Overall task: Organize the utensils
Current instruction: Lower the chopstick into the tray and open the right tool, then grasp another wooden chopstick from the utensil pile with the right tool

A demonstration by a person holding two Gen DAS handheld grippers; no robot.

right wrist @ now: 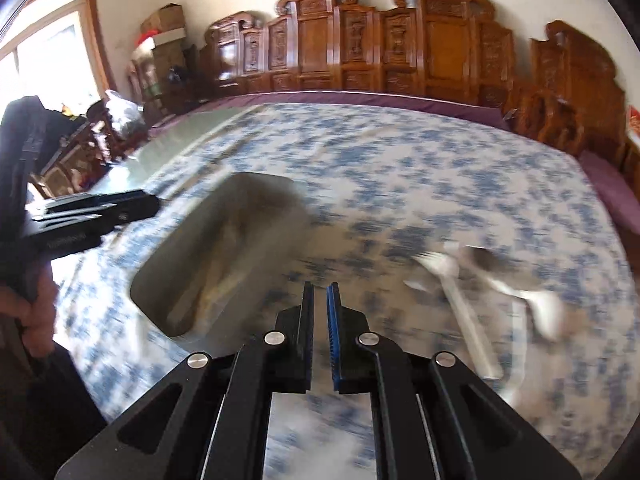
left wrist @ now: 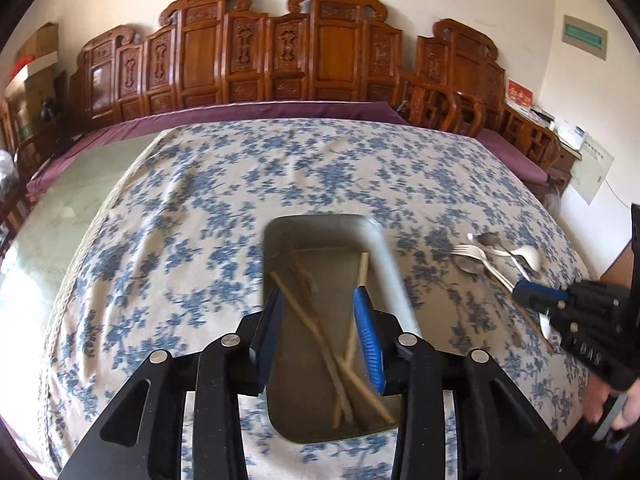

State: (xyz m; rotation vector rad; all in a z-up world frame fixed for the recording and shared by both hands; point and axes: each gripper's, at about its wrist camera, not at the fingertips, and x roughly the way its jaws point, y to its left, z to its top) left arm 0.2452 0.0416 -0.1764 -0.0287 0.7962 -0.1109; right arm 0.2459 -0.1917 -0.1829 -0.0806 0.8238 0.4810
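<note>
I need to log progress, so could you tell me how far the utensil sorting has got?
Done: chopsticks lie in the tray. In hand: nothing; the left gripper hangs open above the tray, and the right gripper is shut and empty. Left: fork and spoons lie on the tablecloth.

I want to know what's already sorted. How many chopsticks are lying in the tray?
4, all loose in the tray: one slanting at left, a darker one beside it, two crossing at right. The left claw may hide more.
</note>
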